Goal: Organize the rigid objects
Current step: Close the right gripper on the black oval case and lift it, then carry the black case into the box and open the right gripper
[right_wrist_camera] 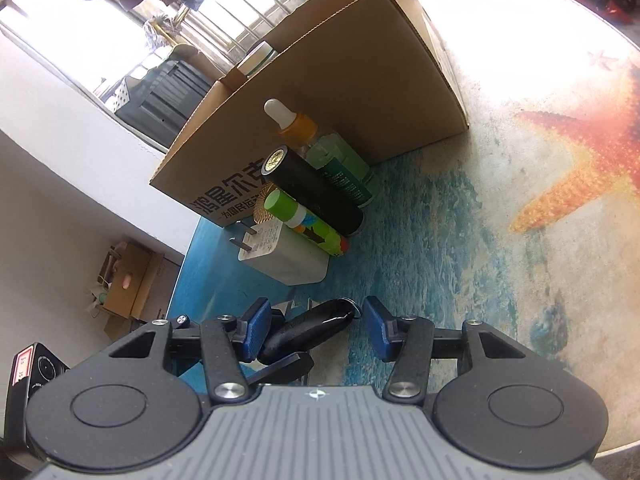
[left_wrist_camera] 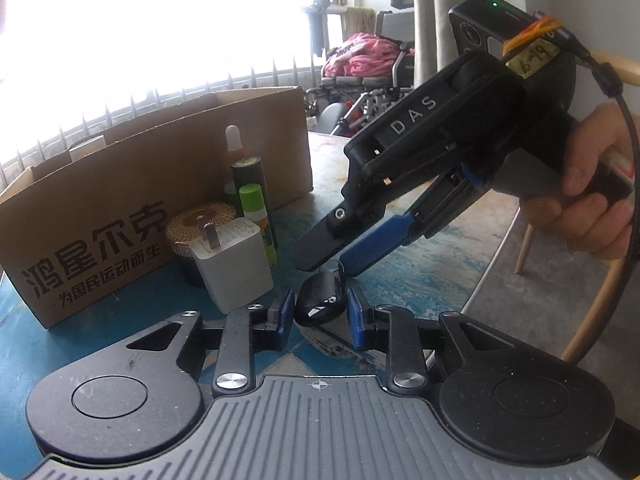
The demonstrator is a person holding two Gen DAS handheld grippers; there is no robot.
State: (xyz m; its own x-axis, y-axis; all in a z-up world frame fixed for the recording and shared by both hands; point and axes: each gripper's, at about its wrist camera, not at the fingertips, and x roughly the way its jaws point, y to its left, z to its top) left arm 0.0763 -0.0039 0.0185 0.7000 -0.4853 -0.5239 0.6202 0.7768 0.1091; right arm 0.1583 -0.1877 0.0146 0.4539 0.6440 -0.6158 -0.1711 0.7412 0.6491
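Observation:
A black car key fob (left_wrist_camera: 320, 300) lies on the blue sea-print tablecloth. My left gripper (left_wrist_camera: 318, 314) is open, its blue pads on either side of the fob without touching. My right gripper (left_wrist_camera: 334, 262) comes in from the upper right, open, with its tips just above the fob's far end. In the right wrist view the fob (right_wrist_camera: 308, 330) lies between the open pads of my right gripper (right_wrist_camera: 314, 330). A white charger plug (left_wrist_camera: 234, 264), a green-capped tube (left_wrist_camera: 256, 216), a black tube (left_wrist_camera: 250, 178) and a dropper bottle (left_wrist_camera: 233, 140) stand in a row beside the cardboard box (left_wrist_camera: 100, 216).
A round woven-lid jar (left_wrist_camera: 196, 232) stands behind the charger. The open cardboard box (right_wrist_camera: 340, 92) holds a white cup. The table edge (left_wrist_camera: 492, 264) curves at the right, with a wooden chair beyond. A starfish print (right_wrist_camera: 580, 152) covers the cloth at right.

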